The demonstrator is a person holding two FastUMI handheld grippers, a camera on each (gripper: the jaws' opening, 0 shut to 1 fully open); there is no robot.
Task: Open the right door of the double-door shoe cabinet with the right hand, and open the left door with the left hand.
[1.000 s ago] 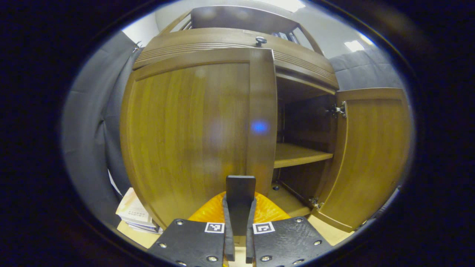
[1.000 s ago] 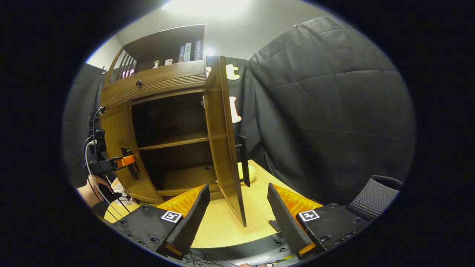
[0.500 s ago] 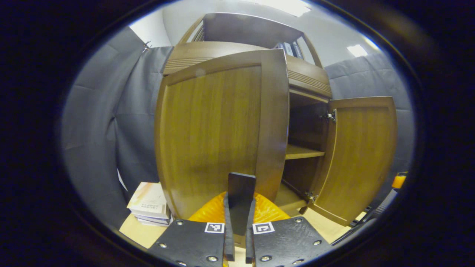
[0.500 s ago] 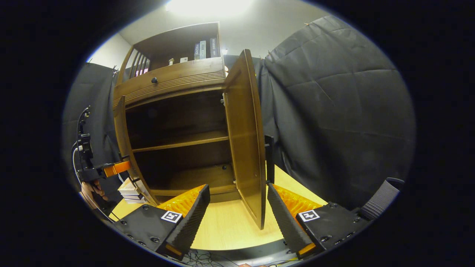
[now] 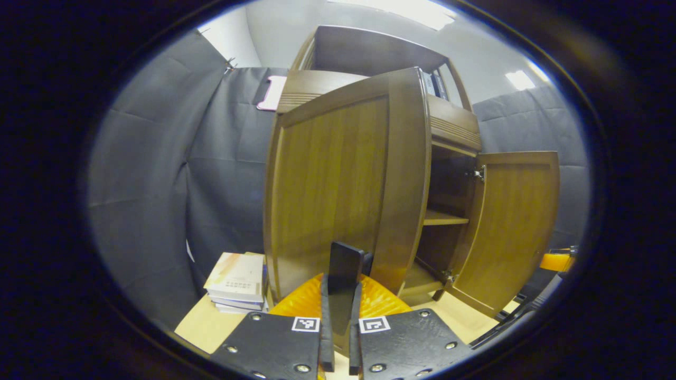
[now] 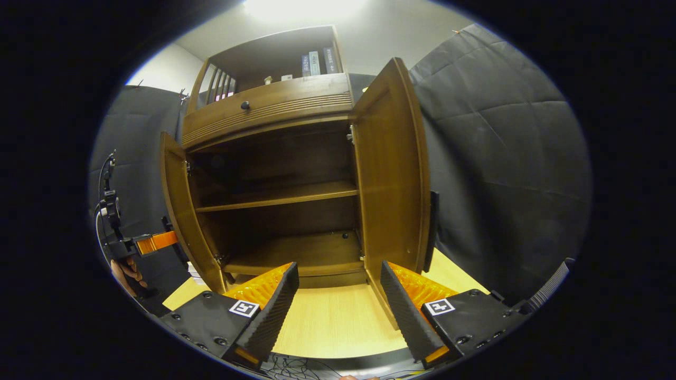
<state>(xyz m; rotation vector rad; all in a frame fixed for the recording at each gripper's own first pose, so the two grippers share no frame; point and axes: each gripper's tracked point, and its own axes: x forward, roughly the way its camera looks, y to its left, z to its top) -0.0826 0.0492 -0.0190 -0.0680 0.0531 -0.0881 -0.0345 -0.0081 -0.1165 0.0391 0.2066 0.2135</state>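
Note:
The wooden shoe cabinet (image 6: 274,113) stands on a light table with both doors swung out. In the left gripper view, my left gripper (image 5: 340,295) is shut on the black handle (image 5: 344,264) of the left door (image 5: 338,174). The right door (image 5: 515,227) hangs open beyond it. In the right gripper view, my right gripper (image 6: 338,266) is open with nothing between its fingers, in front of the open cabinet. The right door (image 6: 393,174) is just right of it, its black handle (image 6: 433,227) on the far face. The left door (image 6: 179,206) shows edge-on, with the left gripper (image 6: 153,243) and a hand (image 6: 124,269) behind it.
A shelf (image 6: 280,195) splits the dark, bare inside. A drawer with a round knob (image 6: 245,105) runs above the doors, and books (image 6: 316,62) stand on the top shelf. A stack of books (image 5: 237,282) lies left of the cabinet. Black cloth walls close both sides.
The left door has swung farther open with my left gripper shut on its handle. My open right gripper has shifted left, so the right door's edge no longer lies between its fingers.

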